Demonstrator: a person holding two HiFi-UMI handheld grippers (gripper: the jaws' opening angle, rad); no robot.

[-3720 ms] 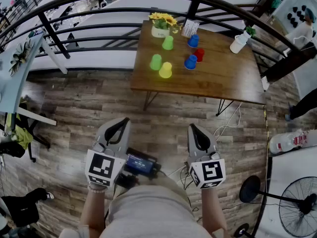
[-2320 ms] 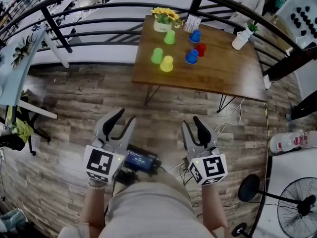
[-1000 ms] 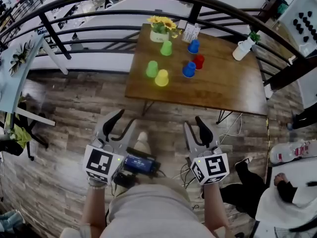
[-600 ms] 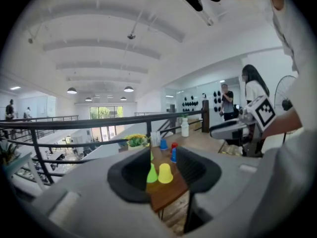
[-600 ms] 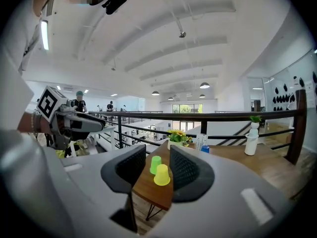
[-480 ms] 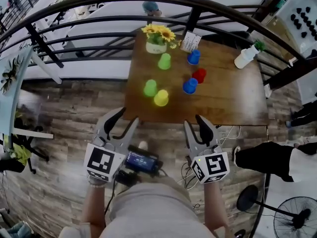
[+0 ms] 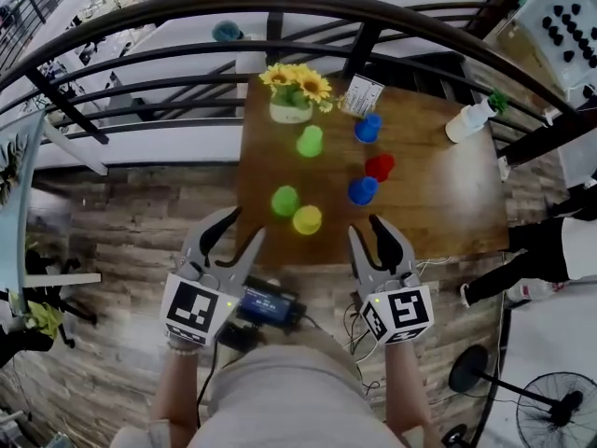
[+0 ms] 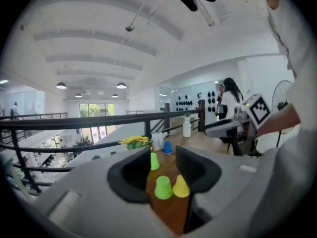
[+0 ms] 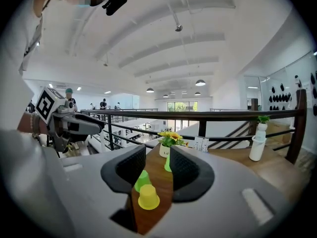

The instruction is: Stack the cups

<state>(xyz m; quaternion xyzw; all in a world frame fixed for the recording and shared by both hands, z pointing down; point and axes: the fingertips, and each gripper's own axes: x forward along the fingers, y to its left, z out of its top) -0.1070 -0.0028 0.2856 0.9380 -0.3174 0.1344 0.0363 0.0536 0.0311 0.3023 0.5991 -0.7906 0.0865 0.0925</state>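
On the wooden bench [image 7: 438, 203] we record six cups, all standing apart and none stacked. A yellow cup [image 7: 307, 219] and a green cup [image 7: 285, 201] stand mouth down, just beside each other, close to the near edge toward the left side. A second green cup [image 7: 310, 142] stands farther back, near a pot of yellow flowers [image 7: 291, 91] at the far left corner. Toward the middle, a blue cup [image 7: 363, 190] and a red cup [image 7: 380, 167] stand just beside each other, and a second blue cup [image 7: 367, 128] stands by a small card [image 7: 362, 95] at the far edge. A white bottle [image 7: 466, 121] stands at the far right corner. We find the left gripper [image 7: 241, 227] and the right gripper [image 7: 367, 230] held side by side at the near edge, clear of every cup. The left fingers [image 8: 129, 175] are spread and pinch nothing. The right fingers [image 9: 188, 177] are likewise spread and empty.
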